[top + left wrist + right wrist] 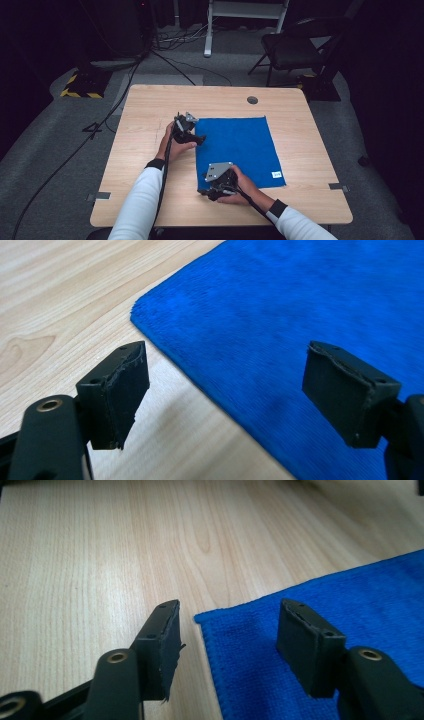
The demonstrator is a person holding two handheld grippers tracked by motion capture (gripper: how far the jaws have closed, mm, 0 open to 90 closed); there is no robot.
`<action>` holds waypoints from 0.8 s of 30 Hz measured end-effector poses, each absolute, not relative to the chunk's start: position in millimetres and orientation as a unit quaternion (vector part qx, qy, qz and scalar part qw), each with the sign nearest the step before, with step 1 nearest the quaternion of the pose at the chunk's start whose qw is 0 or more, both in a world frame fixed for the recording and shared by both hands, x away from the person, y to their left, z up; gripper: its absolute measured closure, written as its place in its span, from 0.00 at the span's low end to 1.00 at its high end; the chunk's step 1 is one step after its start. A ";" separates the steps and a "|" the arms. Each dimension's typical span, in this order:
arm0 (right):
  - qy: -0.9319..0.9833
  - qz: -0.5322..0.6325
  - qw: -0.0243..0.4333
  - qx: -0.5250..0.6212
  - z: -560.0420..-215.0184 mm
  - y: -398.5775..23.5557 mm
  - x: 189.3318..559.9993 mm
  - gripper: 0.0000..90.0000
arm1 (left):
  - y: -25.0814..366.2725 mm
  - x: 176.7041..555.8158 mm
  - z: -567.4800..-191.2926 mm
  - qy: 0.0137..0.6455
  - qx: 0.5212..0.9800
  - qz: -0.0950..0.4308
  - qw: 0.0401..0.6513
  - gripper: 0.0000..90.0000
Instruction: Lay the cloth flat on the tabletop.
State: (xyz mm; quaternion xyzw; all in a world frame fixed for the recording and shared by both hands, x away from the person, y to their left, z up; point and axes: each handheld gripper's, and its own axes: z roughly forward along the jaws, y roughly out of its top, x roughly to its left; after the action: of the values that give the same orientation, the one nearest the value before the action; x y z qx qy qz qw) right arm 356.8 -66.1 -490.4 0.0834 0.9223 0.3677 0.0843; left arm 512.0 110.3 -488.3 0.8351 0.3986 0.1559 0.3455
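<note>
A fuzzy blue rectangular towel [235, 150] lies flat on the pale wood-grain desk [145, 110]. Both grippers, left [199, 140] and right [205, 193], straddle its corners, fingers open, gripping nothing.

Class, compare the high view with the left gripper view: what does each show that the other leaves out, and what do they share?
High view alone: both forearms, the right gripper at the cloth's near left corner, a white tag, a chair and floor cables.

Left gripper view alone: the left gripper close up, jaws wide apart astride the cloth's edge, pads off it, plus the cloth's pile.

Shared: the blue cloth lying flat on the wooden table.
</note>
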 end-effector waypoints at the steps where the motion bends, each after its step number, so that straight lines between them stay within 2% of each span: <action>1: 0.925 0.361 0.087 0.082 -492.0 -65.4 356.8 0.50 | 109.5 515.2 -489.6 0.405 0.833 0.158 0.342 0.21; 6: 0.921 0.365 0.097 0.097 -493.2 -65.7 358.3 0.58 | 106.0 527.1 -493.1 0.423 0.824 0.162 0.341 0.21; 10: 0.919 0.367 0.104 0.105 -493.7 -65.5 360.2 0.78 | 100.0 540.1 -495.7 0.436 0.821 0.165 0.329 0.21; 16: 0.917 0.367 0.111 0.107 -494.9 -63.7 360.1 0.95 | 98.6 550.2 -500.4 0.464 0.806 0.165 0.328 0.18; 18: 0.918 0.365 0.113 0.107 -494.5 -63.9 360.0 0.97 | 98.8 550.7 -500.1 0.464 0.805 0.164 0.331 0.25; 19: 0.918 0.365 0.113 0.107 -494.5 -63.9 360.0 0.97 | 98.9 550.5 -500.2 0.461 0.805 0.165 0.335 0.25; 21: 0.918 0.363 0.114 0.106 -494.2 -64.4 359.3 0.97 | 100.9 549.3 -499.7 0.454 0.806 0.167 0.341 0.34; 22: 0.919 0.363 0.115 0.104 -494.1 -64.5 359.1 0.97 | 100.9 549.3 -499.7 0.454 0.806 0.167 0.341 0.45; 24: 0.919 0.364 0.113 0.103 -494.1 -64.6 358.8 0.97 | 103.5 547.7 -498.8 0.448 0.808 0.162 0.347 0.60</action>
State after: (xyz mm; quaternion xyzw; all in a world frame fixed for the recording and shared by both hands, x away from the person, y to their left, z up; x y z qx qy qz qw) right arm 358.8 -64.6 -494.1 0.1034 0.9188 0.3637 0.1134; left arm 547.7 103.5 -498.8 0.8081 0.4478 0.1616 0.3468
